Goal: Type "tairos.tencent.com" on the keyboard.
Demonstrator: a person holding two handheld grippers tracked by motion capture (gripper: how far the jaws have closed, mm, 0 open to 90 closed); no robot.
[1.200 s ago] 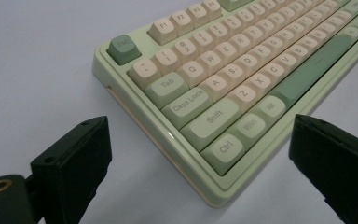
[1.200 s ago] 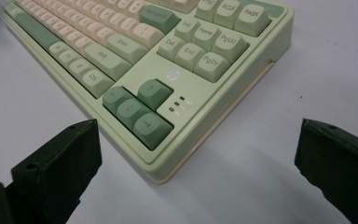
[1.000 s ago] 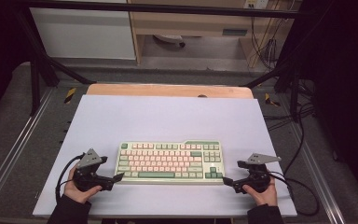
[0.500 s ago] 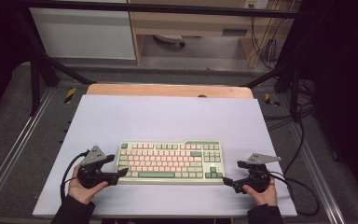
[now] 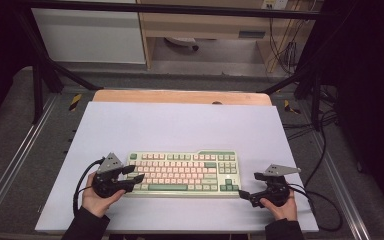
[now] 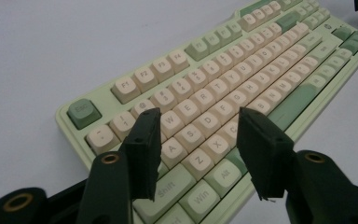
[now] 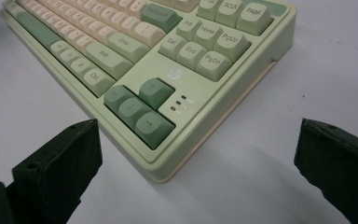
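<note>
A pale green keyboard (image 5: 182, 172) with cream and green keys lies flat near the front of the table. My left gripper (image 5: 134, 174) is open, with its jaws over the keyboard's left end. In the left gripper view the left gripper (image 6: 198, 116) straddles the A, Z and Shift keys of the keyboard (image 6: 223, 79), holding nothing. My right gripper (image 5: 250, 185) rests on the table just off the keyboard's front right corner. In the right gripper view the right gripper (image 7: 198, 128) is wide open, with the arrow-key corner of the keyboard (image 7: 168, 88) in front of the gap.
The keyboard sits on a pale lavender tabletop (image 5: 180, 125) with a wooden strip (image 5: 180, 96) along its far edge. Metal frame rails (image 5: 15, 165) run down both sides. Black cables (image 5: 325, 200) trail from the right gripper and hang at the right.
My left gripper has moved right, from beside the keyboard to over its left end. The right gripper and the keyboard have stayed put.
</note>
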